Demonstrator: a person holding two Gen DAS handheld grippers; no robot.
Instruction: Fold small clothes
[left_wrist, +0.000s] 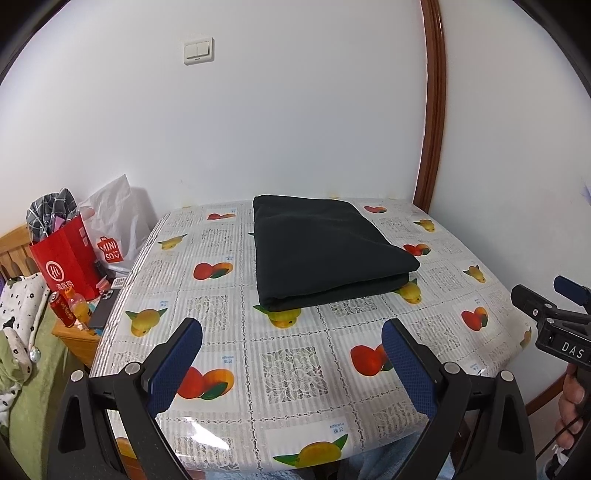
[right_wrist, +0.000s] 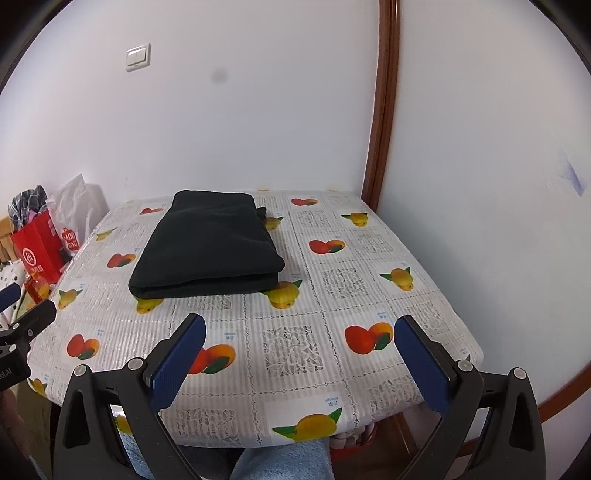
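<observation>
- We see the dark, almost black folded cloth garment (left_wrist: 330, 251) lying as a flat rectangular stack towards the far side of the table with the glossy fruit-printed cover (left_wrist: 288, 369), its thick folded edge facing us and its far end near the white wall (left_wrist: 295, 129).
- Our left gripper (left_wrist: 291, 363) has its blue-padded jaws spread wide with nothing between them; it hovers over the near part of the table, well short of the garment.
- Our right gripper (right_wrist: 299, 360) is likewise wide open and empty, also over the near edge, apart from the cloth.
- We judge the fold as looking finished, so the main risk is spoiling it: a pad catching only the top layer would peel the stack open.
- In the right wrist view a small lump of fabric pokes out at the far right corner of the stack; if we tug there, the layers could slide out of line.
- The table cover looks slick and shiny, so we expect a sideways push to make the whole bundle skate, rather than tighten, possibly towards the wall or off the left edge.
- Off that left edge stand a red paper shopping bag (left_wrist: 66, 258), a red drinks can (left_wrist: 62, 308) and an orange bottle (left_wrist: 79, 306); a wide swing of our left gripper could knock them.
- The two grippers sit close together, each showing in the other's view, so reaching inward together risks them colliding.
</observation>
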